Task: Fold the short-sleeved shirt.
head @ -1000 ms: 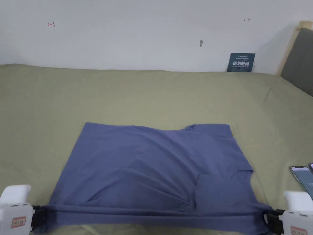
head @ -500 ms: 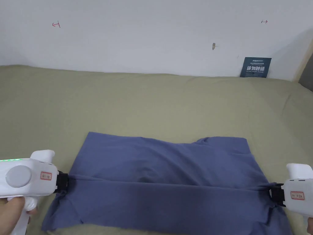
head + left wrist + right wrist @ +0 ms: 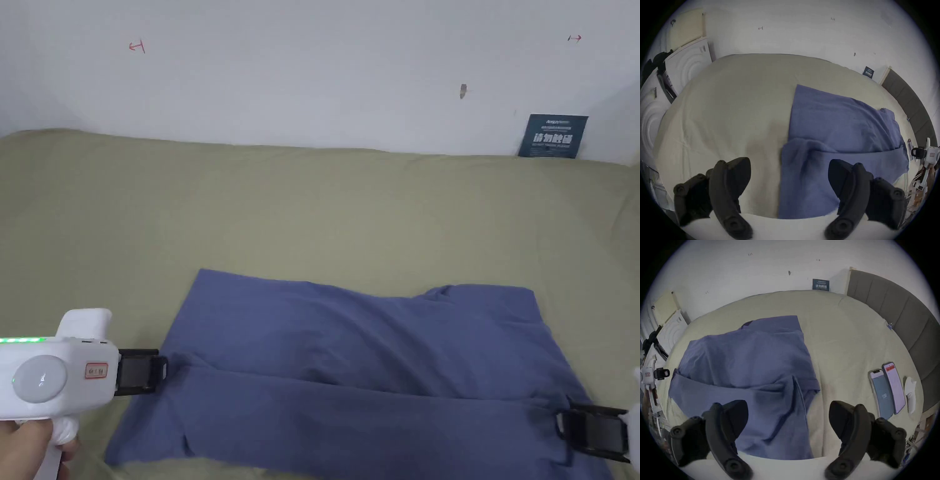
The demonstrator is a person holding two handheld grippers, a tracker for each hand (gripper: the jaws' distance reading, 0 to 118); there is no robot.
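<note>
Blue short-sleeved shirt [image 3: 356,369] lies flat on the olive-sheeted bed [image 3: 300,206], near edge, roughly centred. Near part is folded over toward the far side, so a straight fold edge runs left to right across the middle. Collar area sits at far right of the shirt; the folded layer's near-left corner is slightly rumpled.

Left gripper [image 3: 164,370] sits at the left end of the fold edge, just beside the cloth. In the left gripper view its fingers [image 3: 732,181] are spread wide apart with nothing between them; the shirt's left edge lies below the gap. A hand [image 3: 28,447] holds the white gripper body at the bottom-left corner of the head view.

Right gripper [image 3: 565,428] is at the shirt's right end, low right in the head view, tips at the cloth edge. In the right gripper view its fingers [image 3: 846,420] are likewise wide apart, gripping nothing; the shirt's right edge lies under and between them, not pinched.

Two phones [image 3: 886,389] lie side by side on the bed, right of the shirt, well apart from it, screens lit. A small white cloth item [image 3: 910,392] lies just beside them, further right. Dark sign [image 3: 553,136] leans on the white wall [image 3: 312,75] at the far right of the bed. Grey padded headboard [image 3: 903,318] runs along the bed's right side.
</note>
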